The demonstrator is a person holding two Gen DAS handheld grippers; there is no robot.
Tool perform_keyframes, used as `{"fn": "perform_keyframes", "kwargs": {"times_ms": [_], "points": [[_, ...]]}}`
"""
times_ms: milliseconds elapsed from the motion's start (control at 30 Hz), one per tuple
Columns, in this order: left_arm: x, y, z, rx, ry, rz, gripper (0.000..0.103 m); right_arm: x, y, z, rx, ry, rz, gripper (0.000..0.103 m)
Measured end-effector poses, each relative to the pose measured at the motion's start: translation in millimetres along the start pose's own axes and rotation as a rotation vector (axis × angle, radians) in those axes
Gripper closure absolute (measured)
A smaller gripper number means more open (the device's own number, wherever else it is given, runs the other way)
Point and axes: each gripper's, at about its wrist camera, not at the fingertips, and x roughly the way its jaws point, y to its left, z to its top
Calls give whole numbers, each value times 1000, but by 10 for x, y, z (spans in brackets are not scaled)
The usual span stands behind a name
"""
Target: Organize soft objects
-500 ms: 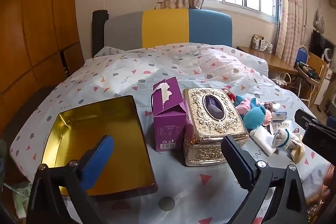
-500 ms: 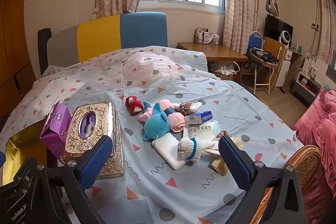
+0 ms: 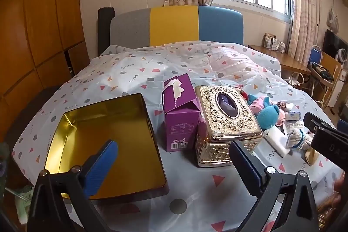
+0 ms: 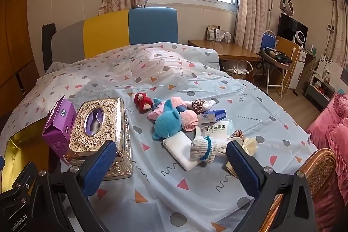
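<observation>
Evidently almost nothing had changed over the last half second: both views matched the earlier pair, with nothing on the bed shifted and neither tool visibly nearer its goal, which suggested the sorting had not yet begun and the first pick was still ahead. The left tongs (image 3: 173, 163) stood wide open and empty, hovering above the patterned sheet (image 3: 195, 62), with the open gold tin (image 3: 104, 138) below their left finger and the ornate tissue box (image 3: 226, 121) just beyond their right finger; the purple carton (image 3: 181, 114) stood between tin and box, touching the box. The right tongs (image 4: 170, 166) were likewise spread as wide as they go, holding nothing. The soft things lay in a loose heap ahead of the right tongs, to the right of the tissue box: a knitted sock (image 4: 203, 148) and a white pouch (image 4: 182, 150) nearest, just beyond the gap between the fingers, then a blue plush (image 4: 168, 123), a pink roll (image 4: 189, 120), a red doll (image 4: 142, 102) farthest back, with a wipes pack (image 4: 215, 128) beside them. From the left tongs the heap was well apart, past the tissue box, so the right side looked better placed for the first grasp, and the tin seemed the likely destination.
</observation>
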Motion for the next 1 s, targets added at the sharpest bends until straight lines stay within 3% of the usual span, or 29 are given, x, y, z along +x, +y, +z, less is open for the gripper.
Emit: {"fn": "perform_keyframes", "kwargs": {"times_ms": [1000], "points": [[58,96,-40,-17,28,14,0,68,68,-19,-14,20,6,0]]}}
